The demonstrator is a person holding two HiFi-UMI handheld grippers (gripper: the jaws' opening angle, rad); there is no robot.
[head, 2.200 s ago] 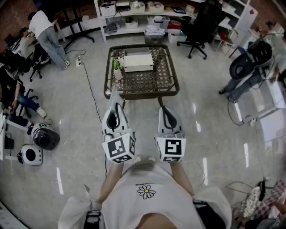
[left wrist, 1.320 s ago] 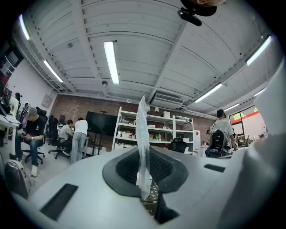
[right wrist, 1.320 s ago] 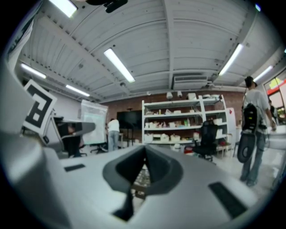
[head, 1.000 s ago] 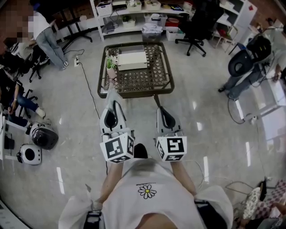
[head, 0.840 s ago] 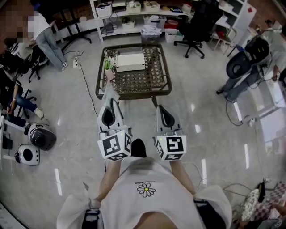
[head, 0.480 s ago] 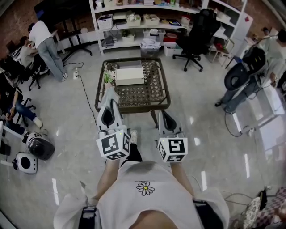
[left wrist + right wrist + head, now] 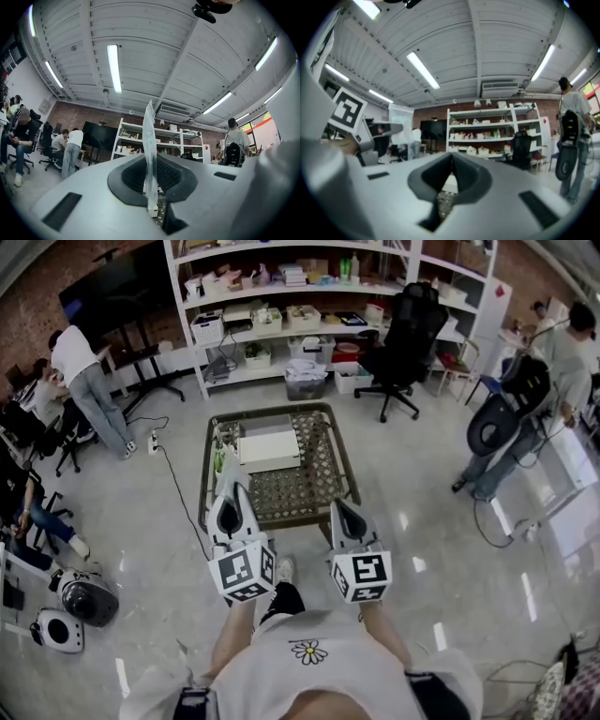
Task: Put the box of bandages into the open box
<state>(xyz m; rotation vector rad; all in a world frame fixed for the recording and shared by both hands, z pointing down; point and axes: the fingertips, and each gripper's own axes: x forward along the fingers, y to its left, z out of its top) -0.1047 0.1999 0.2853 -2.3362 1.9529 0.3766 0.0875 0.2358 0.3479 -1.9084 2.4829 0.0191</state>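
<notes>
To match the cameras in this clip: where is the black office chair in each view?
Head view: black office chair, upper right of centre.
Left gripper view: chair small, just right of the jaws' gap.
Right gripper view: chair right of centre.
Shared landmark: white shelves behind it.

Low table with a dark frame and a woven lattice top, standing on a glossy pale floor, white open box lying on its far left part, small green plant just beside the box at the table's left edge.
</notes>
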